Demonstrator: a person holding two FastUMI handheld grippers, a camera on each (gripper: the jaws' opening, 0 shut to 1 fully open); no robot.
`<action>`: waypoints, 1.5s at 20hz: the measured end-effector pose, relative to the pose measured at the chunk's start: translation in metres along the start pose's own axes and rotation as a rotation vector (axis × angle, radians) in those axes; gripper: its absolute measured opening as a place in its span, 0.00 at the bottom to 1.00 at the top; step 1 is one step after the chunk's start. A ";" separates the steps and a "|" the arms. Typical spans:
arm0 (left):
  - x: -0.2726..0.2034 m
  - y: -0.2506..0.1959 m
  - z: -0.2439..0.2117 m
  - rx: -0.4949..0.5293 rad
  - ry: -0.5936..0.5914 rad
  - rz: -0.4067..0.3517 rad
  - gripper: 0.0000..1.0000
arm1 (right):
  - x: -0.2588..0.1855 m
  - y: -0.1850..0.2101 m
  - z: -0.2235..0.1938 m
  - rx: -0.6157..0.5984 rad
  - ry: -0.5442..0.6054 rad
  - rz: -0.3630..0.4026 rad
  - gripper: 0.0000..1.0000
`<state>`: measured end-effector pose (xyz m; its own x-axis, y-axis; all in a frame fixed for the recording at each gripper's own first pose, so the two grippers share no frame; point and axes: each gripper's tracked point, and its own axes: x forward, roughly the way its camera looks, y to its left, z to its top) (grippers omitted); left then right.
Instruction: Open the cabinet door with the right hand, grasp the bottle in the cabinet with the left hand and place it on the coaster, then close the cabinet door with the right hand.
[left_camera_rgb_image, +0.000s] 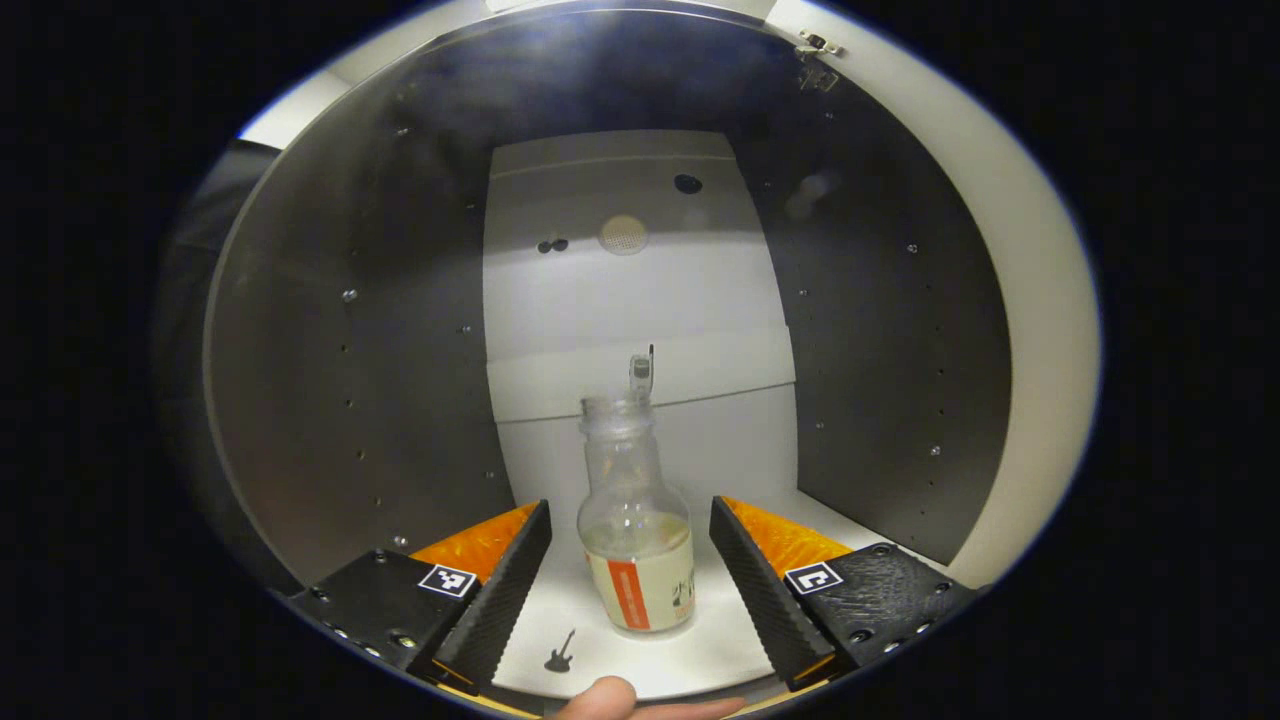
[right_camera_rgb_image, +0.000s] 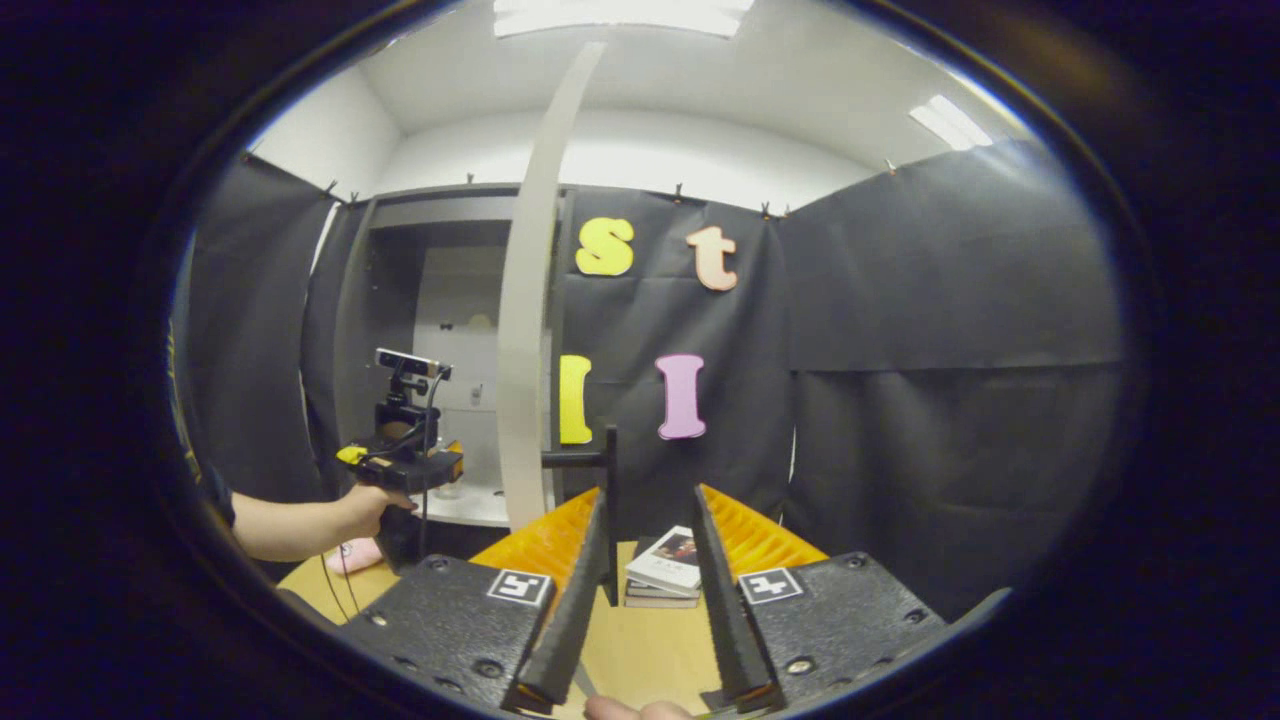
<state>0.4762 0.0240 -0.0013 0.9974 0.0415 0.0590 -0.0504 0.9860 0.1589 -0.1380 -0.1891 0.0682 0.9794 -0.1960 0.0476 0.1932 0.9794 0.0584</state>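
A clear glass bottle with a pale label and no cap stands upright on the white cabinet floor. My left gripper is open inside the cabinet. Its fingers stand on either side of the bottle with a gap on each side. In the right gripper view the white cabinet door stands open, seen edge-on. Its black handle rises by the inner side of my right gripper's left finger. My right gripper is open. A hand holds the left gripper at the cabinet opening.
Dark side walls and a white back panel close in the cabinet. A stack of books lies on the wooden table ahead of my right gripper. A small pink thing lies on the table under the person's forearm.
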 end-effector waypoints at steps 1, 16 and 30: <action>0.006 -0.002 0.000 -0.005 0.007 -0.001 0.96 | 0.002 -0.003 -0.002 0.017 -0.003 0.009 0.70; -0.040 0.015 0.008 -0.070 0.002 0.124 0.70 | 0.010 -0.009 -0.006 0.056 -0.044 0.134 0.82; -0.231 0.108 -0.036 -0.014 -0.023 0.152 0.70 | -0.002 -0.015 -0.015 0.078 -0.162 0.017 0.95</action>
<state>0.2418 0.1271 -0.0333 0.9769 0.1867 0.1042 -0.1997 0.9708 0.1326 -0.1419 -0.2027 0.0522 0.9591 -0.1912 0.2085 0.1659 0.9771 0.1329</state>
